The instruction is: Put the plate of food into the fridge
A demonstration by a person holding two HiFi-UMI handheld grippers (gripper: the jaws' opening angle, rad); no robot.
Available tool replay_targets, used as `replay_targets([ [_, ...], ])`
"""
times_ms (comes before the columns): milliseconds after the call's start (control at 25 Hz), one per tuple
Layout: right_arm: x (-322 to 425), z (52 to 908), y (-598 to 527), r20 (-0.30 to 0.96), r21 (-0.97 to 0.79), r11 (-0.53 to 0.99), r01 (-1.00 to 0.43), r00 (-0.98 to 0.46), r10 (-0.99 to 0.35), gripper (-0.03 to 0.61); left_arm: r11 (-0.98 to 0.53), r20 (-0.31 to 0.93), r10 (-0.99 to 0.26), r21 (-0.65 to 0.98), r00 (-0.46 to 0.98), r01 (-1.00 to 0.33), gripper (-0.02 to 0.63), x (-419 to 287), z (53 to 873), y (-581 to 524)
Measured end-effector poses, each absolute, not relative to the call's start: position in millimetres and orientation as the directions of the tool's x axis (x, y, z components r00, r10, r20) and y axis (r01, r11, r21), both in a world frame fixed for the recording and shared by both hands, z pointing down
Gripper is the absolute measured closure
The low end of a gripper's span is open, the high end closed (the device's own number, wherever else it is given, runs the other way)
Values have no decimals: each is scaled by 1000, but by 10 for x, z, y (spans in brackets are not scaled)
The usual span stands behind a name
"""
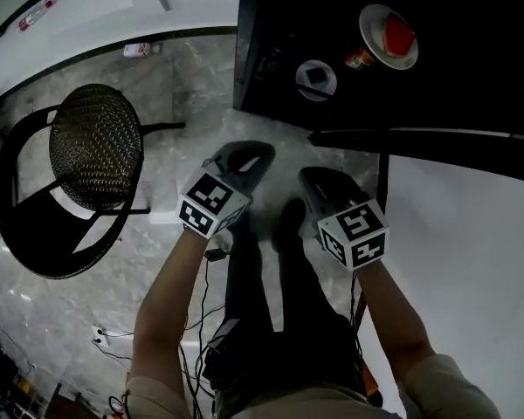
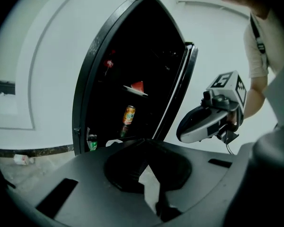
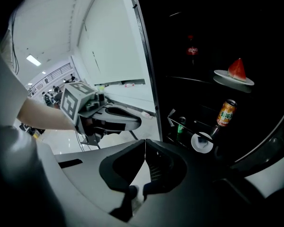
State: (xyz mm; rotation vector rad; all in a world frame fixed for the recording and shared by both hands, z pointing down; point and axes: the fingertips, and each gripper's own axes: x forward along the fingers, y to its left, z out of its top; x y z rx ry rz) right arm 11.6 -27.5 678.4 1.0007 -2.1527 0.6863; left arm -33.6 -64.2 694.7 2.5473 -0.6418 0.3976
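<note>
The white plate (image 1: pixel 389 36) with a red slice of watermelon stands on a shelf inside the open, dark fridge (image 1: pixel 271 24). The left gripper view shows the plate (image 2: pixel 136 88) mid-height in the fridge; in the right gripper view the plate (image 3: pixel 234 77) is at the upper right. My left gripper (image 1: pixel 258 153) and right gripper (image 1: pixel 309 178) hang side by side in front of the fridge, apart from the plate. Both are shut with nothing between the jaws: left gripper (image 2: pixel 144 140), right gripper (image 3: pixel 145 141).
An orange can (image 3: pixel 226 112), a cola bottle (image 3: pixel 192 48), a green bottle (image 3: pixel 180 126) and a white cup (image 3: pixel 201 143) sit in the fridge. The fridge door (image 1: pixel 437 138) stands open at my right. A black wicker chair (image 1: pixel 92 151) stands at the left; cables (image 1: pixel 201 299) lie on the floor.
</note>
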Motion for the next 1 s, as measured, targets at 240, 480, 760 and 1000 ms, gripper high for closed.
replay_targets([
  [240, 42, 6376, -278, 729, -172, 569, -804, -493, -476, 557, -765, 339, -411, 376, 846, -523, 601, -521, 6368, -635],
  [480, -78, 6022, -231, 715, -157, 573, -805, -493, -496, 557, -750, 296, -430, 409, 853, -520, 601, -624, 5937, -485],
  [760, -189, 5632, -178, 693, -165, 573, -803, -508, -511, 557, -739, 290, -453, 408, 843, -537, 601, -782, 5507, -393],
  [1000, -190, 5325, -101, 678, -140, 585, -799, -508, -531, 557, -768, 260, -510, 293, 820, -570, 601, -937, 5014, -410],
])
